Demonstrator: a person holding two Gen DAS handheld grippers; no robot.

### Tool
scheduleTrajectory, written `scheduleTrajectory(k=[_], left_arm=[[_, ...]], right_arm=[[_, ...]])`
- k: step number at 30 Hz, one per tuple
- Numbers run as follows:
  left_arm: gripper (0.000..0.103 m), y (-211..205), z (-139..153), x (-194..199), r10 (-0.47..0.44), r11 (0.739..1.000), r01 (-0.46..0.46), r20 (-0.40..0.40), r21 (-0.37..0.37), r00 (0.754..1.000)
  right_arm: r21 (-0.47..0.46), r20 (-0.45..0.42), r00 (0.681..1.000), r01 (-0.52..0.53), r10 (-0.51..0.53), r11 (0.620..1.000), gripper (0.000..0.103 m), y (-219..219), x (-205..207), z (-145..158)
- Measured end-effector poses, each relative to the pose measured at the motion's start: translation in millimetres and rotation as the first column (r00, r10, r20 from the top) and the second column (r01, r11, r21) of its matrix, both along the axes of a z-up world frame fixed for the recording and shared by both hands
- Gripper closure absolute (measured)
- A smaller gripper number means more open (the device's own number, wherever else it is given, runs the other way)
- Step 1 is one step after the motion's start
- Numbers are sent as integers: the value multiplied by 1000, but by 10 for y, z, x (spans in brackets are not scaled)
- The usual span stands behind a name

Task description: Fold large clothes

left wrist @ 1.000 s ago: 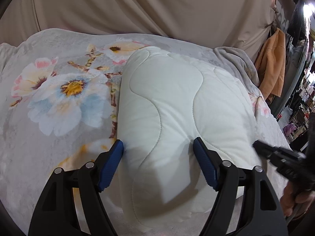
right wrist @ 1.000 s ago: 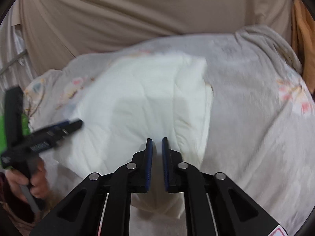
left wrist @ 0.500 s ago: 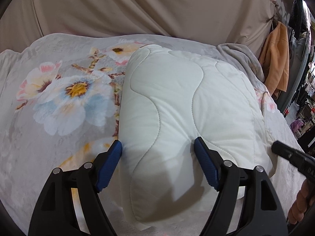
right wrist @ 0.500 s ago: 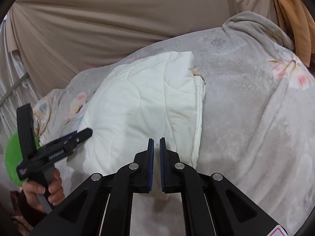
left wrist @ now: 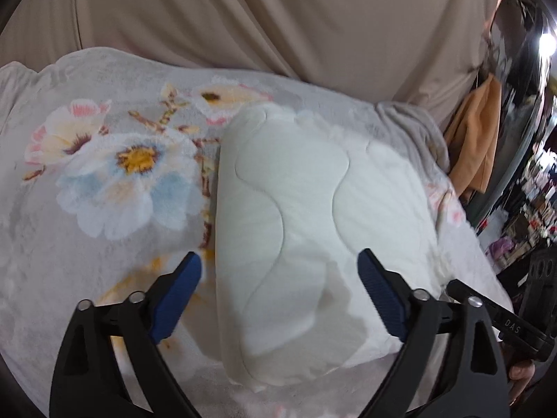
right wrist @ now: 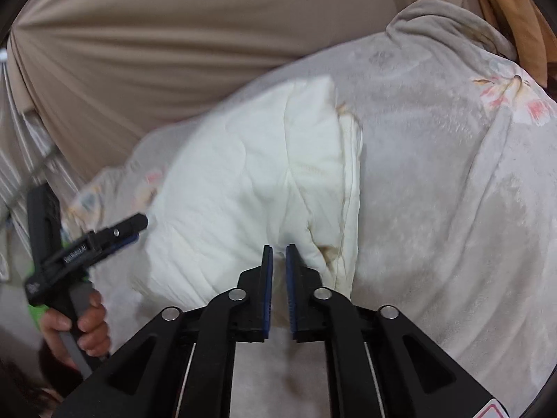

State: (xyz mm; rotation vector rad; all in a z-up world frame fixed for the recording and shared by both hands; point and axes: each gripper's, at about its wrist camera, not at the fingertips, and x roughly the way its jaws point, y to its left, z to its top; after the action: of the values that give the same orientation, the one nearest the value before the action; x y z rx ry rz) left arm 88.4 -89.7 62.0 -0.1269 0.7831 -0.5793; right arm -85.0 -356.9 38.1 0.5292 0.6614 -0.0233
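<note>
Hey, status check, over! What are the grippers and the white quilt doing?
Left gripper just opened wide, empty. Right gripper just opening slightly, empty. Quilt folded on floral blanket. Nothing in the way.

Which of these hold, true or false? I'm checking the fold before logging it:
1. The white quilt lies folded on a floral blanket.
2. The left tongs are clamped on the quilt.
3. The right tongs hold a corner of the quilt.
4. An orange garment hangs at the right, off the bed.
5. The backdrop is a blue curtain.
1. True: the quilt lies as a folded bundle on the blanket.
2. False: the left tongs gape wide, having just opened further; the pads don't press the quilt.
3. False: the right tongs are nearly closed, with a narrow gap and nothing between them.
4. True: the garment hangs there.
5. False: the curtain is beige.
</note>
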Motion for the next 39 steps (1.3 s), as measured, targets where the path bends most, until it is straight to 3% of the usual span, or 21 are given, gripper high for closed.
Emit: scheduleTrajectory(k=[2,3,5,9,11,13,15,18,20,22,25,27,29,32,39], left_arm=[[10,-11,59,70,8,1000,-8,7,-5,1000],[10,-36,63,103,10,1000,-10,6,4,1000],[10,-83,26,138,7,1000,-7,-2,18,1000],[10,-162,-123,138,-9,999,11,-43,35,999],[10,-196,-188,125,-15,999,18,-56,47,998],[10,-202,-204,107,-16,999,19,-56,48,998],[10,-208,-191,85,-20,999,22,-43,48,999],[10,-232,-183,60,-29,998,30,-35,52,999],[9,-256,-221,67,-44,998,46,-48,49,998],[9,-285,-278,82,-47,998,51,-76,46,996],[8,-291,-300,91,-32,998,36,-79,56,996],[8,-278,-287,99,-30,998,34,-80,53,996],[7,-260,-272,111,-27,998,31,-78,53,997],[5,-258,-273,148,-35,998,40,-83,50,996],[5,-284,-360,280,-57,998,62,-141,29,988]], right_arm=[[-26,-4,999,41,-41,999,54,-44,79,58],[-54,-20,997,72,-73,996,48,-44,129,61],[-74,-46,994,91,-95,993,47,-61,271,14],[41,-87,995,49,-46,998,47,-148,536,-223],[34,-43,999,17,-15,999,79,-105,551,-154],[1,55,999,4,-4,1000,87,-44,432,103],[-37,119,993,12,-8,999,89,-5,318,291],[-94,30,998,53,-50,994,89,-10,407,125],[-46,-73,996,46,-50,998,85,-76,602,-312],[-34,-77,995,59,-62,998,83,-83,617,-423],[-49,-88,995,45,-50,998,79,-80,613,-298],[-11,-83,995,57,-58,998,73,-144,583,-234],[25,-77,995,69,-67,997,60,-215,536,-207],[56,-92,995,46,-41,997,50,-233,563,-249],[118,-104,994,47,-35,992,44,-280,596,-330]])
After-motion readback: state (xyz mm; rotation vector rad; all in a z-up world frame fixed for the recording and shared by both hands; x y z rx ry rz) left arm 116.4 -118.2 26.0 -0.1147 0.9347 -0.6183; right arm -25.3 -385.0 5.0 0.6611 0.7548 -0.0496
